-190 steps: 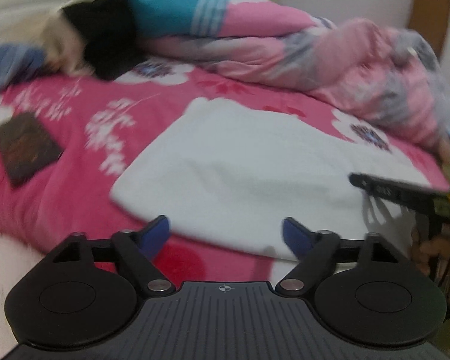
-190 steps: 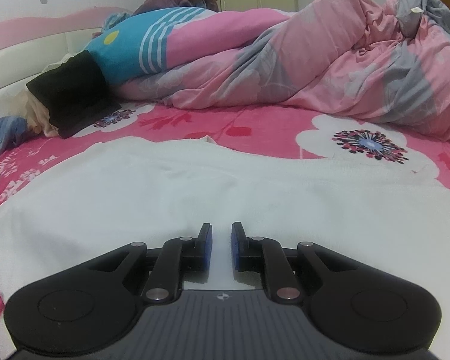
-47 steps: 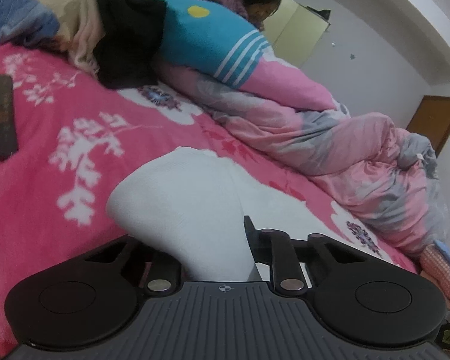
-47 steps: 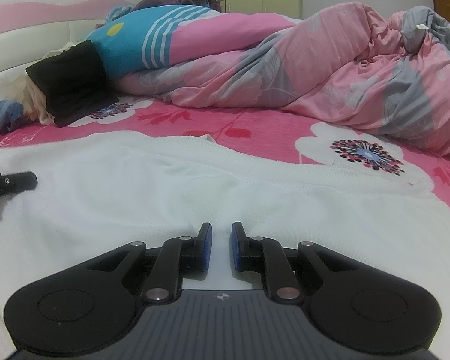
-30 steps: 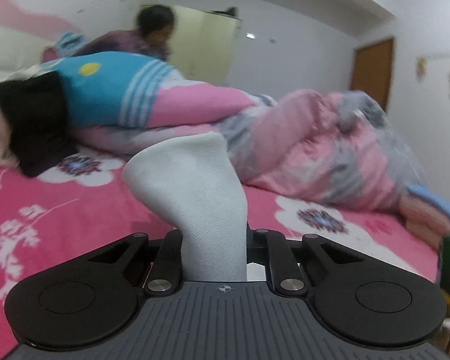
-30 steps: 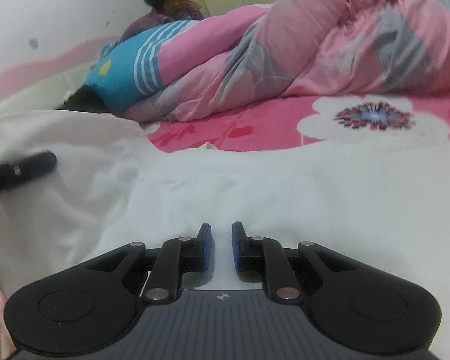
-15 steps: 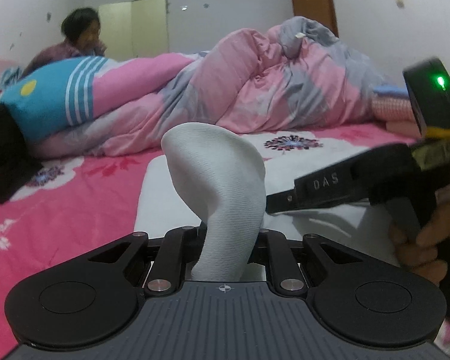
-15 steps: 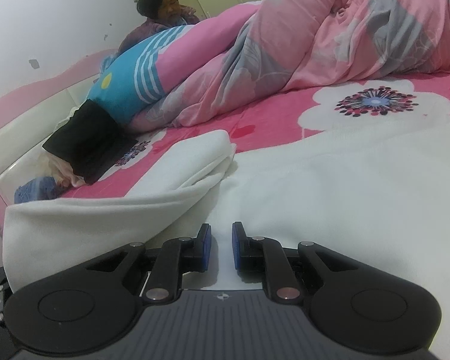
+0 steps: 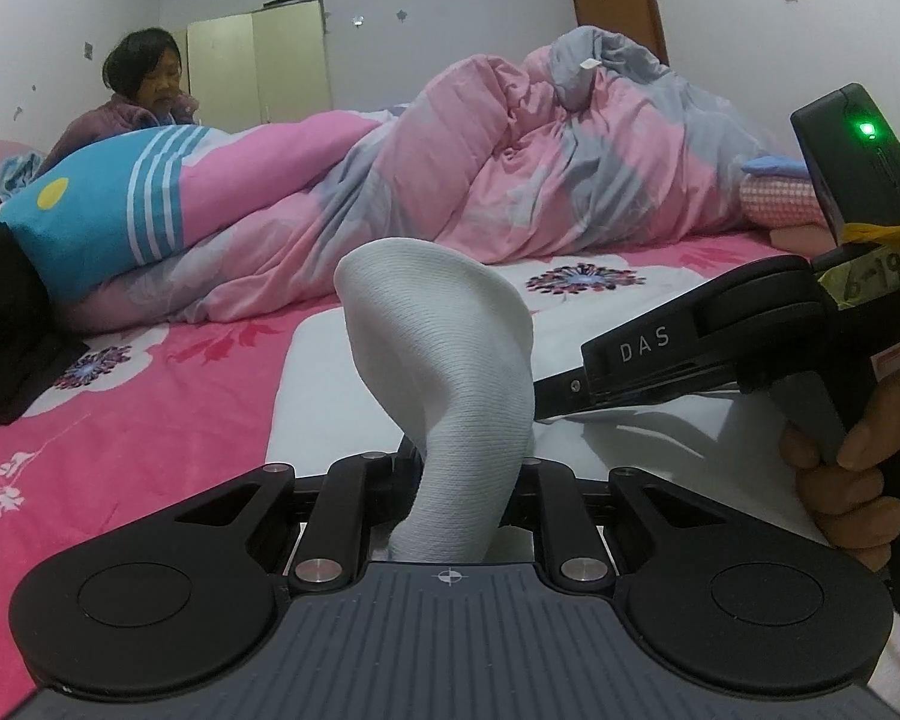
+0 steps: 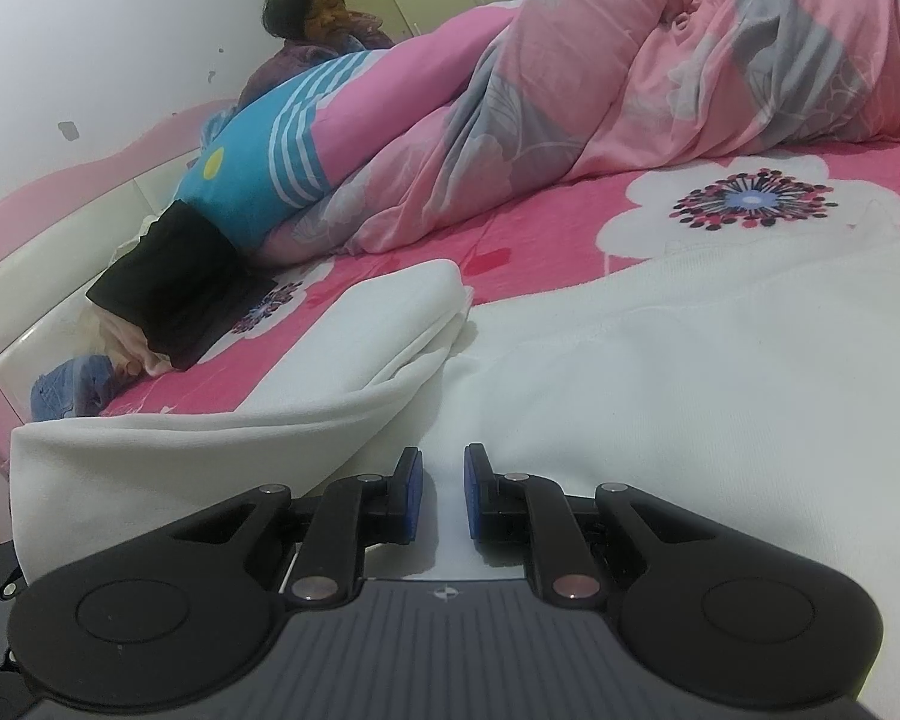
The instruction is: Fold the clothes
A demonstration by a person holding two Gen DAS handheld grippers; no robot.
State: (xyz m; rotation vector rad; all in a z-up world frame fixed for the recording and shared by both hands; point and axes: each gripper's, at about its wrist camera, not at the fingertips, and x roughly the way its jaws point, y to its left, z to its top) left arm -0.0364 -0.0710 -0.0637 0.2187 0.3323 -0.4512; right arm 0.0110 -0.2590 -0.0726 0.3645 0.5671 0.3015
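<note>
The left gripper (image 9: 456,480) held a bunched edge of the white garment (image 10: 690,360) in its jaws at lower centre, folded over toward the right gripper (image 10: 437,495), whose narrow jaws pinned the near hem on the bed (image 10: 540,228)

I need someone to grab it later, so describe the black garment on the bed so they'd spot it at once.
Start at the long blue, white-striped pillow lying on the pink floral bedsheet. The black garment is draped at the pillow's blue end, near the headboard. It is the only dark piece there, among pale clothes.
</note>
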